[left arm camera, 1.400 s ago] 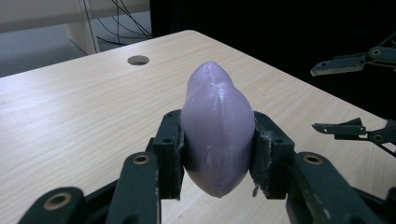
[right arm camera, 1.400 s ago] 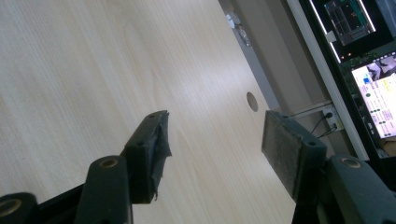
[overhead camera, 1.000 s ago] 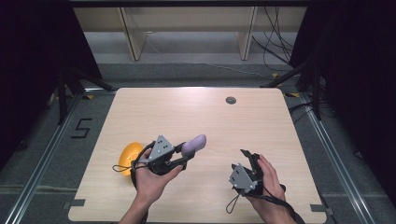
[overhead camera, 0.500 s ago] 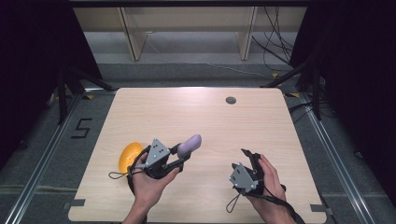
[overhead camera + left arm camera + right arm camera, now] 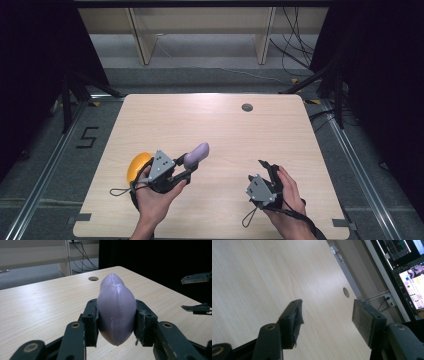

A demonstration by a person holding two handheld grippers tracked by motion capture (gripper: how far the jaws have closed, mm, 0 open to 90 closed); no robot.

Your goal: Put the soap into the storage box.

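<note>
1. Far left from my seat, high view: an orange rounded object [image 5: 136, 166] lies on the table [image 5: 225, 130], just behind and left of the left gripper [image 5: 186, 167], near the left edge. It's partly hidden by the gripper body, so I can't tell whether they touch.
2. Left gripper is clamped on the purple object [image 5: 197, 154]. In the left gripper view both pads press on its flanks, one per side, at its widest part [image 5: 116, 307].
3. The purple object pokes forward past the fingertips, its nose toward the far side of the table; its rounded bottom end hangs just below the pads. Looks clear of the tabletop there, but I can't be sure.
4. Look of it: pale lilac, smooth, matte, elongated and bulging in the middle, tapering to a blunt tip. A raised seam runs down the centreline with whitish scuffing along it.
5. Table hole [image 5: 247, 107] sits near the far edge, well beyond the purple tip; it also shows in the left gripper view [image 5: 93, 278] just left of the tip.
6. Right gripper [image 5: 265, 175] is near the front right of the table, well apart from the purple object. In the right gripper view [image 5: 326, 315] its jaws stand apart with only bare wood between them, holding nothing.
7. The right pad [image 5: 364, 320] looks worn; the left pad has frayed edges.
</note>
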